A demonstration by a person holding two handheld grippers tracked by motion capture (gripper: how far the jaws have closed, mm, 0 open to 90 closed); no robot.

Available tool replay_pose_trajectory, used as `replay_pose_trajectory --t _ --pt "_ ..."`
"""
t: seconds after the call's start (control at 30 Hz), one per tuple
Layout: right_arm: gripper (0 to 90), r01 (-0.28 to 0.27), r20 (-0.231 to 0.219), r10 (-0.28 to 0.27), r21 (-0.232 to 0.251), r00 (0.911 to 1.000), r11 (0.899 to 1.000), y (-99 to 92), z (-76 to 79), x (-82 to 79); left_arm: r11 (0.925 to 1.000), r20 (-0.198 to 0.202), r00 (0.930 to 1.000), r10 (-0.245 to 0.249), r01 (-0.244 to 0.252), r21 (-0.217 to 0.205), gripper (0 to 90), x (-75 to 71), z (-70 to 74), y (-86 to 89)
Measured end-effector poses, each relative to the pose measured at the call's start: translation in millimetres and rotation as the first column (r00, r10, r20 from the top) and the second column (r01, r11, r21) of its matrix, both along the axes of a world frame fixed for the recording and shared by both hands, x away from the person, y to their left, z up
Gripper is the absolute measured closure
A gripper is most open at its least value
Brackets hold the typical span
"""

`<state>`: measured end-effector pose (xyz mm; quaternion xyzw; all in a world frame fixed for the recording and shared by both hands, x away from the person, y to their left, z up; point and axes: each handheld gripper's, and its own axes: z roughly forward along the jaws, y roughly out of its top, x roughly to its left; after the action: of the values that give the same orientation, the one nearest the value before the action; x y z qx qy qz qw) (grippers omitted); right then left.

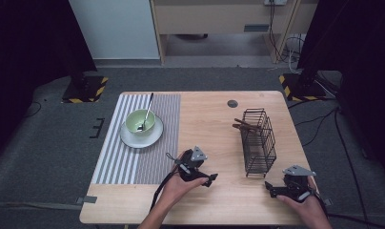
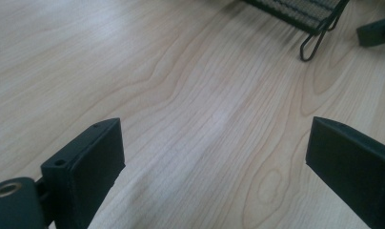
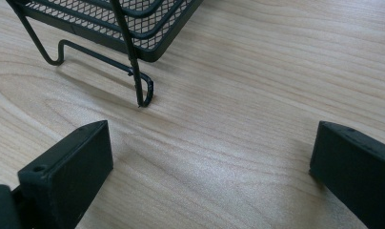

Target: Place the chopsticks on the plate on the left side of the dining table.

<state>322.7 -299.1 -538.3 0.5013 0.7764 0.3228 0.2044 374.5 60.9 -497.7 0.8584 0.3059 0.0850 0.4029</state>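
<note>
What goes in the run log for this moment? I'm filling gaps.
left gripper: open, empty | right gripper: open, empty | wire basket: between them, untouched | spoon: in bowl

Lab: hazard-taped stands (image 1: 83, 89), black curtains (image 1: 33, 38)

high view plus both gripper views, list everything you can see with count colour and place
table: 1, light wood, centre of the high view
placemat: 1, grey and white stripes, left part of the table
plate: 1, white, on the placemat
bowl: 1, pale green, on the plate
spoon: 1, silver, standing in the bowl, handle leaning away from the person
wire basket: 1, black mesh, right part of the table
wooden utensils: brown, count unclear, sticking out of the basket's far end
round cap: 1, grey, in the table near the far edge
left gripper: 1, black, jaws open over bare wood, nothing between
right gripper: 1, black, jaws open near the basket's foot, nothing between
</note>
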Motion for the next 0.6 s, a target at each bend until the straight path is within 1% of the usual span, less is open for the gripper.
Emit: replay_pose_trajectory --t 0.03,0.07,0.13,0.2,0.27,0.37,0.5,0.6 --pt "0.7 0.000 0.000 0.000 0.000 1.0000 1.000 0.0 0.0 0.0 1.0000 0.000 1.0000 -0.007 0.007 -0.005 5.0 0.7 2.7 -0.8" --pt "0.7 0.000 0.000 0.000 0.000 1.0000 1.000 0.0 0.0 0.0 0.9999 0.001 0.9999 -0.016 0.016 -0.001 5.1 1.5 5.3 -1.7" --pt "0.7 0.000 0.000 0.000 0.000 1.0000 1.000 0.0 0.0 0.0 0.9994 0.012 0.9995 -0.028 0.028 0.018 5.3 4.9 11.6 -2.7" --pt "0.7 0.000 0.000 0.000 0.000 1.0000 1.000 0.0 0.0 0.0 0.9996 0.014 0.9997 -0.022 0.022 0.018 5.9 8.9 16.3 -2.3" --pt "0.7 0.000 0.000 0.000 0.000 1.0000 1.000 0.0 0.0 0.0 0.9999 0.017 0.9998 -0.009 0.008 0.007 6.4 14.3 22.2 0.0" --pt "0.7 0.000 0.000 0.000 0.000 1.0000 1.000 0.0 0.0 0.0 0.9999 0.020 0.9998 0.002 -0.002 0.017 7.7 21.3 29.2 2.2" --pt "0.6 -0.002 0.000 0.002 -0.001 1.0000 1.000 -0.1 0.0 0.2 0.9998 0.023 0.9997 0.006 -0.006 0.020 10.1 28.7 37.1 1.6" --pt "0.7 -0.001 0.000 0.001 0.000 1.0000 1.000 0.0 0.0 0.2 0.9999 0.021 0.9998 0.007 -0.007 0.011 12.5 34.2 42.8 -0.3"
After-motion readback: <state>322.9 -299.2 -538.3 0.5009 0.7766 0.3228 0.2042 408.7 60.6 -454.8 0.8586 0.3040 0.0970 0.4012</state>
